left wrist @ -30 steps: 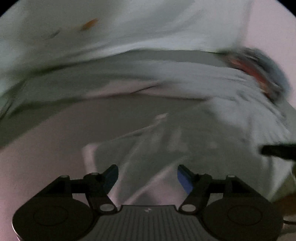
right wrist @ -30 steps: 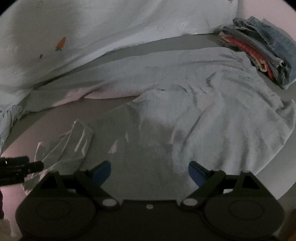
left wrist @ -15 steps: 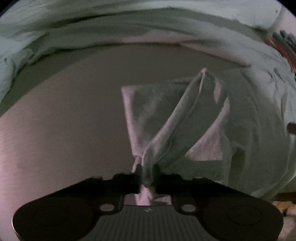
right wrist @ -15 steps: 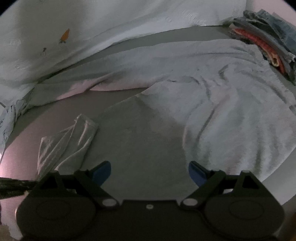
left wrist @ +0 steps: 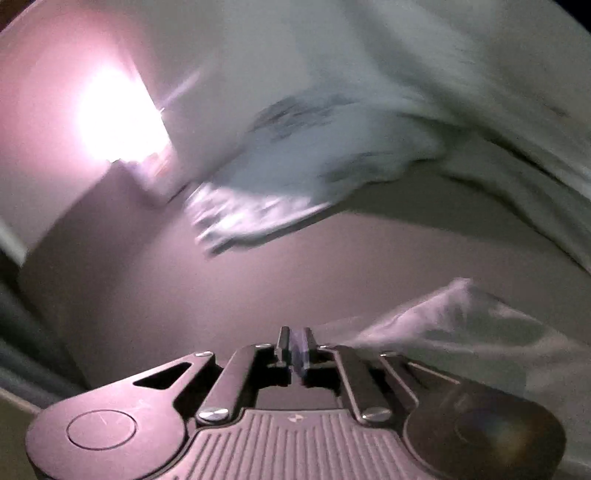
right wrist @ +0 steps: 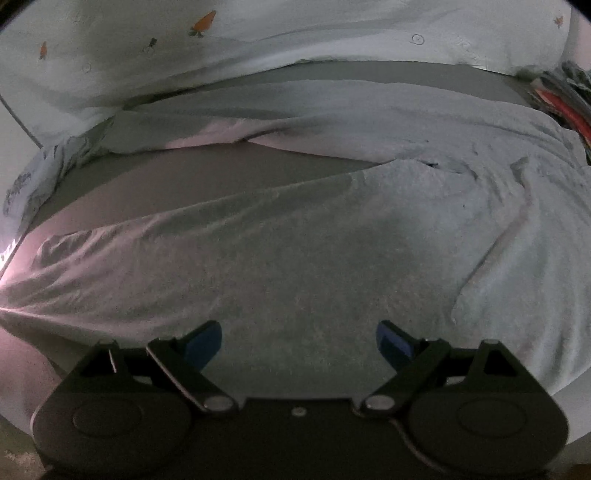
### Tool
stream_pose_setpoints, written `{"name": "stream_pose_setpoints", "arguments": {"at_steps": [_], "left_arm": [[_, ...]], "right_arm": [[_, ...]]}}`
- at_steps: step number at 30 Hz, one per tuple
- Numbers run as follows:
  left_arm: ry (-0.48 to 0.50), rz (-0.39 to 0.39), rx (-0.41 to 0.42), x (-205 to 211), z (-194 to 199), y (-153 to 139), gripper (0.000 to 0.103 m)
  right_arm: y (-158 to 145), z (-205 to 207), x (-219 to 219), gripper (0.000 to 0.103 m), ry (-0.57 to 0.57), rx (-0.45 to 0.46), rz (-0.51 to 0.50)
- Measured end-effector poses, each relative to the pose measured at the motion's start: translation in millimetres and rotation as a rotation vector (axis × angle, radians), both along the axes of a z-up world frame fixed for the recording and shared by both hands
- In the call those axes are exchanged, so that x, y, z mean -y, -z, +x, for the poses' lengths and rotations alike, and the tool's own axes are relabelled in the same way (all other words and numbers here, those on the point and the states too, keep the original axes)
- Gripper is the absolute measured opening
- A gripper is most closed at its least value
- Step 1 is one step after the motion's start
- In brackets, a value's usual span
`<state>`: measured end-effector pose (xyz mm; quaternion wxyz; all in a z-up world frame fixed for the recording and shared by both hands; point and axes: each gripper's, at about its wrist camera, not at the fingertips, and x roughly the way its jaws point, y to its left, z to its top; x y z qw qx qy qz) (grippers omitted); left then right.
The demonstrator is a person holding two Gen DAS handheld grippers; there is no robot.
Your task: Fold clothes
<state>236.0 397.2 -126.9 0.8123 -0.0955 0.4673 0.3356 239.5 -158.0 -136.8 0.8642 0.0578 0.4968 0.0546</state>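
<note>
Two claws: we are pinching the garment (right wrist: 295, 236) edge with the closed left claw (left wrist: 295, 345).
Right claw (right wrist: 298, 341): gaping, empty, hovering over the garment stretching leftward.

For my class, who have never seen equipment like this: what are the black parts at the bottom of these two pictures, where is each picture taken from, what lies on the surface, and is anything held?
There is no robot here. A person holds a black two-finger gripper in each hand, and each carries a wide-angle camera looking forward along its fingers.

The left wrist view shows the left gripper with its fingers pressed together on a thin edge of the pale grey cloth garment, which trails off to the right. That picture is blurred.

The right wrist view shows the right gripper with its blue-tipped fingers wide apart, holding nothing, above the same garment spread on the grey bed surface. Behind lies a white sheet printed with small carrots; at far right, a stack of folded clothes.
</note>
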Motion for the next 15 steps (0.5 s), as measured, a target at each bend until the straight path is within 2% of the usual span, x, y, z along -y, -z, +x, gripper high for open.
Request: {"name": "stream_pose_setpoints", "arguments": {"at_steps": [3,4,6,7,8,12,15], "left_arm": [[-0.004,0.055,-0.132,-8.7,-5.5,26.9,0.014],[-0.005,0.048,-0.123,-9.9,-10.0,29.1,0.021],[0.000,-0.032,-0.049,-12.1,-13.6,26.6,0.033],[0.025,-0.070,-0.014,-11.4,-11.9,26.9,0.041],[0.053,-0.107,0.021,-10.4,-10.1,27.6,0.044],[0.218,-0.085,0.062,18.4,32.5,38.2,0.062],[0.345,-0.080,0.068,39.1,71.8,48.4,0.070]], "right_arm": [[-0.7,-0.6,0.6,0.092,0.010,-0.015,0.004],[-1.6,-0.8,-0.3,0.092,0.011,-0.017,0.001],[-2.4,-0.4,-2.9,0.092,0.014,-0.022,-0.003],[-2.2,0.4,-4.5,0.092,0.016,-0.026,-0.004],[-0.7,2.6,-7.0,0.092,0.017,-0.034,-0.001],[2.6,7.3,-19.0,0.092,-0.002,-0.046,-0.004],[1.6,8.6,-29.4,0.092,-0.023,-0.040,-0.024]]}}
